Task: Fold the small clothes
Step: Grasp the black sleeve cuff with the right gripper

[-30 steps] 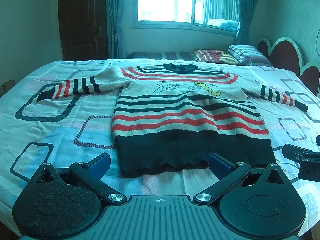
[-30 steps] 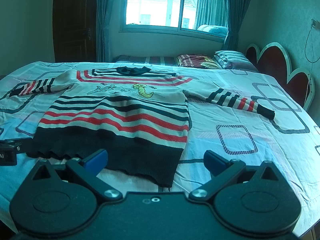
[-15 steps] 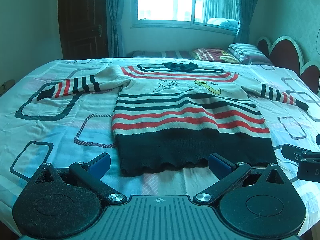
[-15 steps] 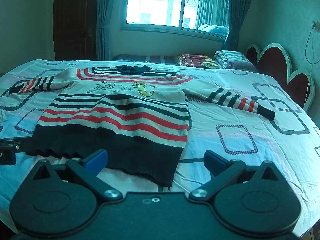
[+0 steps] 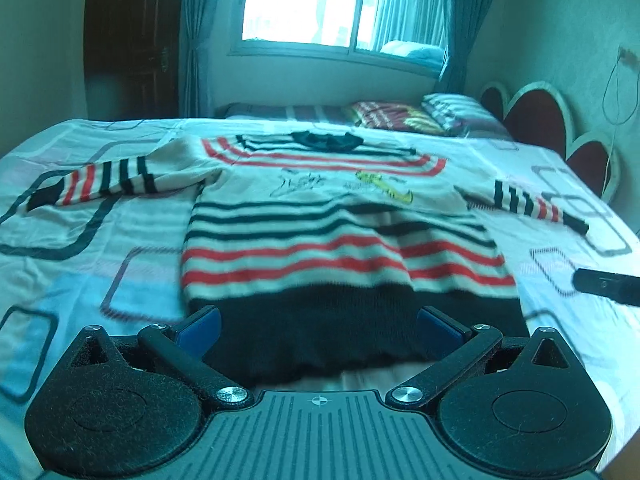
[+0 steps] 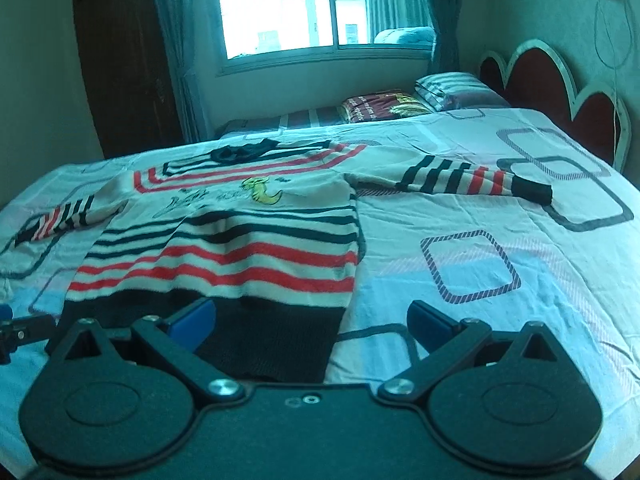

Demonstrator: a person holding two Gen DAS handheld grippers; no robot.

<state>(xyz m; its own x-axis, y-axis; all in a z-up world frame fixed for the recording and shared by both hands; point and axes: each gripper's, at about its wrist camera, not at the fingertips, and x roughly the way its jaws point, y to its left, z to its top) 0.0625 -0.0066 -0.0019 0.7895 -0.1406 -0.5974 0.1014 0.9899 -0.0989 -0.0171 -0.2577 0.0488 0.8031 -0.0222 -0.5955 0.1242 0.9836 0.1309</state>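
The sweater (image 5: pixel 340 236) lies flat on the bed (image 5: pixel 80 264), sleeves spread, dark hem nearest. The left gripper (image 5: pixel 318 326) and the right gripper (image 6: pixel 310 320) hover over the hem, both wide open and holding nothing. Pillows (image 6: pixel 452 88) lie by the headboard (image 6: pixel 560 80), under the window (image 6: pixel 320 8).

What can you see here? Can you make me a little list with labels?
clothing: striped knitted sweater with red and black bands, lying flat, sleeves spread out
picture on it: yellow cartoon creature
surface: bed sheet with square outlines
left tongs: open, over the black hem
right tongs: open, at the hem's right corner
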